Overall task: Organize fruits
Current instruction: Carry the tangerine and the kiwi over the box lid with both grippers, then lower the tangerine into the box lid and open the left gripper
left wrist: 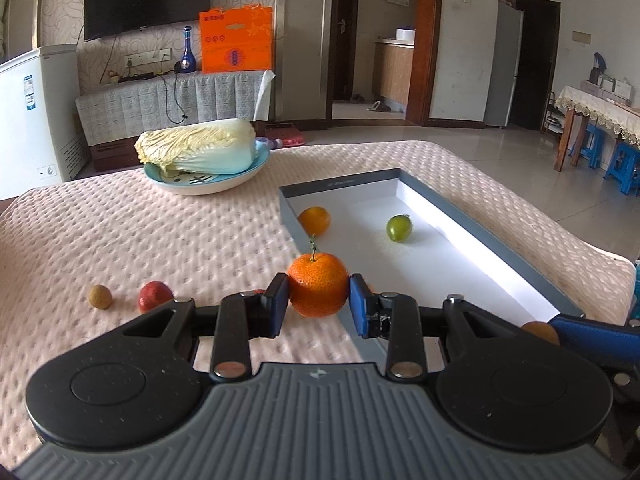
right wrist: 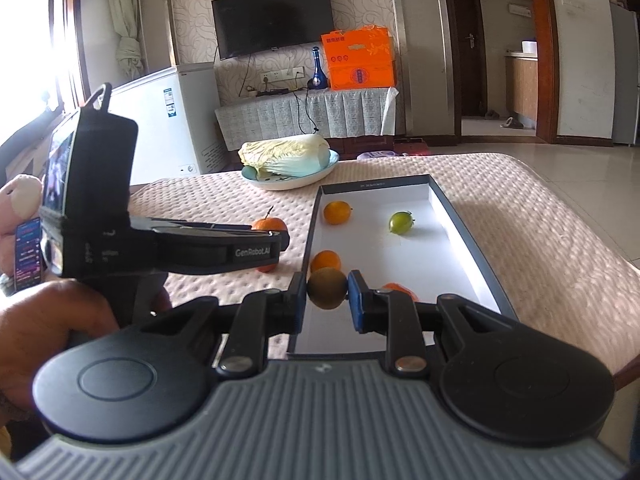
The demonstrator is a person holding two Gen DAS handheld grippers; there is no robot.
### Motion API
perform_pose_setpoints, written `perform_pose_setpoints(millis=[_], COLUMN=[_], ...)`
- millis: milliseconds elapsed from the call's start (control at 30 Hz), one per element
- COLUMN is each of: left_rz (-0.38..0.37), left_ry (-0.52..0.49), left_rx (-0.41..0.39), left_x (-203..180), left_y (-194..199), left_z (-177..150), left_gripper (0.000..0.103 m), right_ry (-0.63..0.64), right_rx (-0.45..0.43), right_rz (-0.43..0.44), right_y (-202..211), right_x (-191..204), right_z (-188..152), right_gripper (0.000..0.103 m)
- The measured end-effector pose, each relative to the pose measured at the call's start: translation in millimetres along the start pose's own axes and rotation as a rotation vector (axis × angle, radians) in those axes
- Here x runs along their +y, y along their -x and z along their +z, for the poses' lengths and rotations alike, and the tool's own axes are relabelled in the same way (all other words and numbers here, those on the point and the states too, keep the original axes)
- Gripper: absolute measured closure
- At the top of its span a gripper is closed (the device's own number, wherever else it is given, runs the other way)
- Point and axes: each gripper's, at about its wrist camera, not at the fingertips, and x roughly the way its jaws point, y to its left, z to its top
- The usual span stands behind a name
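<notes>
Orange tangerine point(left wrist: 318, 290) sitting pinched in the left gripper point(left wrist: 319, 300), brown fruit point(right wrist: 327, 289) in the right gripper point(right wrist: 326, 298).
Both are hovering at the grey tray's point(left wrist: 496, 232) near end; ahead, a green fruit point(left wrist: 399, 228) and a small orange point(left wrist: 315, 221) are lying inside.

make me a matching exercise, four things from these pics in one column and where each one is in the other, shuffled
Things:
1. stemmed orange
2. brown fruit
3. green fruit
4. cabbage

Places:
a. on the plate
b. between the fingers of the right tool
c. loose on the white floor of the box
d. between the fingers of the left tool

Pairs: 1-d, 2-b, 3-c, 4-a
</notes>
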Motion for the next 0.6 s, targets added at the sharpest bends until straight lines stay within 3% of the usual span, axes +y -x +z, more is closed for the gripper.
perform_pose_setpoints(millis=[600], left_rz=[-0.080], left_ry=[-0.019], left_rx=[0.004], left_x=[-40.0], left_y=[-20.8], left_z=[3.2], left_gripper=[0.065], right_ry=[-0.009], right_rx=[0.020], right_rz=[-0.044], right_y=[3.9], right_x=[-17.7], right_z=[-3.6], right_gripper=[0.078])
